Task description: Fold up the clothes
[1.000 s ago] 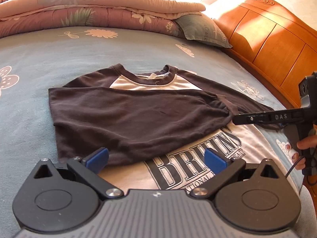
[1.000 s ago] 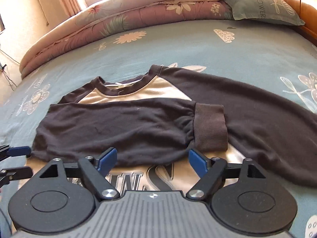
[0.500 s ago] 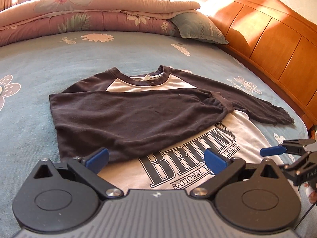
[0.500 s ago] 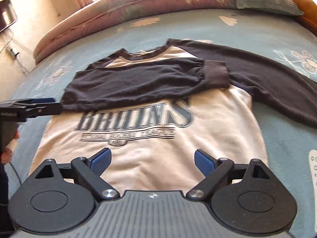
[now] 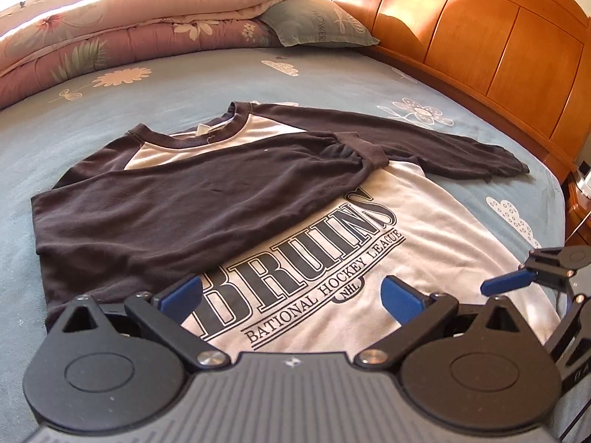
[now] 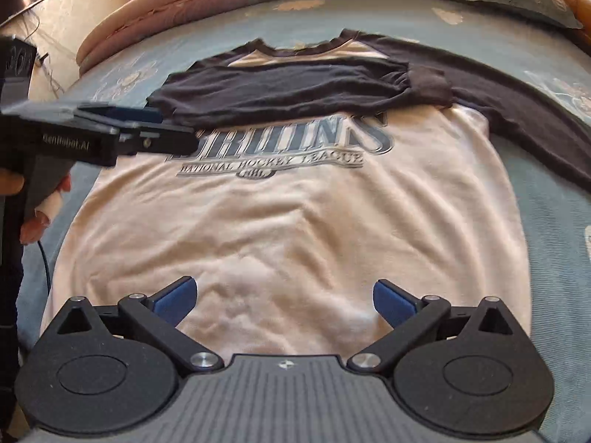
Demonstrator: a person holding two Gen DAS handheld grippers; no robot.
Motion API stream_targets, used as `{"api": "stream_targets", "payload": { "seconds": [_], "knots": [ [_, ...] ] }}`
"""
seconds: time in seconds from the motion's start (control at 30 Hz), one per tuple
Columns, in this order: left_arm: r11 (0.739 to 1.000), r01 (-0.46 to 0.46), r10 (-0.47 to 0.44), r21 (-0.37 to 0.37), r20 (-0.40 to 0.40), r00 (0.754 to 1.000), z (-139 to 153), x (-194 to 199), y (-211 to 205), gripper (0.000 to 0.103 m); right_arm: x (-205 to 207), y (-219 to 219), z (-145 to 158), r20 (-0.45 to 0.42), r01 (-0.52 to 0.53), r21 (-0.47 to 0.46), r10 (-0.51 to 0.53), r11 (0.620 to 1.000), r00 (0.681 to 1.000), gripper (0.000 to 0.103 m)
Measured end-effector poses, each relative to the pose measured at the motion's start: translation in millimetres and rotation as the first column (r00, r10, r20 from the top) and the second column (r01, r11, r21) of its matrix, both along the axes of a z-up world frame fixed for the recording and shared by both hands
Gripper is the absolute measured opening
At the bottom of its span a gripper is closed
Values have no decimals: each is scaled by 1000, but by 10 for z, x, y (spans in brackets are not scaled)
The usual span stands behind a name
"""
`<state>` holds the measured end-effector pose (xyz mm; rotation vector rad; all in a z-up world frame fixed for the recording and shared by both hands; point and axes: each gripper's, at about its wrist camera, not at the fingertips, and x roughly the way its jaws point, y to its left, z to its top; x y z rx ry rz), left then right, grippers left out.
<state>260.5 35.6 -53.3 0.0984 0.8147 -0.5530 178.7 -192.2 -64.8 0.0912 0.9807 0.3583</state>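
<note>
A white sweatshirt [image 6: 295, 229] with dark brown sleeves and a BRUINS print [image 5: 306, 254] lies flat on the bed, collar away from me. One sleeve [image 5: 192, 203] is folded across the chest. The other sleeve [image 5: 424, 140] stretches out to the right. My left gripper [image 5: 291, 295] hovers open over the print with nothing between its pads. My right gripper [image 6: 283, 299] hangs over the white lower body, its jaws opening, with nothing between them. One blue pad [image 5: 506, 282] of the right gripper shows at the right edge of the left wrist view. In the right wrist view, the left gripper [image 6: 166, 129] reaches in from the left.
The blue flowered bedsheet [image 5: 332, 85] surrounds the shirt. Folded quilts [image 5: 147, 29] and a pillow [image 5: 317, 26] lie at the far end. A wooden headboard [image 5: 480, 44] runs along the right. A person's hand [image 6: 37, 203] holds the left gripper, and a cable [image 6: 44, 258] hangs below it.
My right gripper has drawn back from the folded sleeve's cuff to the shirt's lower body and its jaws have widened. My left gripper has shifted right and rolled a little.
</note>
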Motion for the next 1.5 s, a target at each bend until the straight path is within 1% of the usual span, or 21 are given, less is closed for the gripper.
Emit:
{"api": "stream_targets", "payload": {
  "seconds": [0.1,0.17,0.3,0.43,0.57,0.63,0.73,0.8,0.93,1.0,1.07,1.13,1.2,1.3,1.4,1.43,1.5],
  "knots": [
    [1000,7,-7,24,-5,1000,-46,-15,-59,102,21,-208,-94,-38,94,61,-92,994,995,103],
    [999,14,-13,34,-11,1000,-78,-14,-93,102,-51,-261,-125,-12,104,93,-104,990,995,103],
    [998,31,-30,47,-27,999,-148,-6,-166,102,-156,-251,-150,30,101,93,-104,991,994,103],
    [997,40,-37,68,-41,998,-222,-8,-222,102,-231,-289,-185,76,139,144,-151,980,986,103],
    [996,44,-40,79,-50,998,-269,-9,-255,102,-235,-270,-175,91,133,132,-146,982,985,103],
    [996,44,-39,81,-53,998,-288,-7,-265,102,-207,-286,-148,83,137,137,-149,981,985,103],
    [996,38,-34,85,-47,998,-301,-8,-283,102,-140,-431,-43,102,192,172,-211,966,972,103],
    [996,44,-40,82,-49,998,-308,-4,-290,102,-79,-612,66,146,236,207,-268,949,952,103],
    [996,48,-43,80,-57,997,-341,14,-305,102,113,-1090,262,228,335,239,-387,912,893,103],
    [996,46,-41,83,-56,998,-354,18,-310,102,230,-1379,298,254,380,257,-442,888,860,103],
    [996,45,-41,82,-55,998,-363,27,-310,102,359,-1692,278,245,433,283,-501,856,830,103],
    [996,45,-40,80,-54,998,-370,38,-308,102,462,-1996,220,217,492,300,-561,817,799,103],
    [996,41,-38,73,-54,998,-375,55,-300,102,497,-2268,140,191,553,316,-623,771,759,103],
    [997,34,-31,63,-53,998,-386,73,-291,102,519,-2634,-23,123,620,359,-694,698,710,103],
    [998,27,-24,59,-51,998,-387,80,-290,102,538,-2880,-216,42,666,403,-740,628,672,103],
    [998,26,-23,59,-51,998,-388,82,-289,102,550,-2927,-280,25,677,403,-747,615,664,103],
    [998,26,-23,56,-49,999,-391,85,-284,102,574,-2987,-406,11,678,420,-750,603,661,103]
  ]
}}
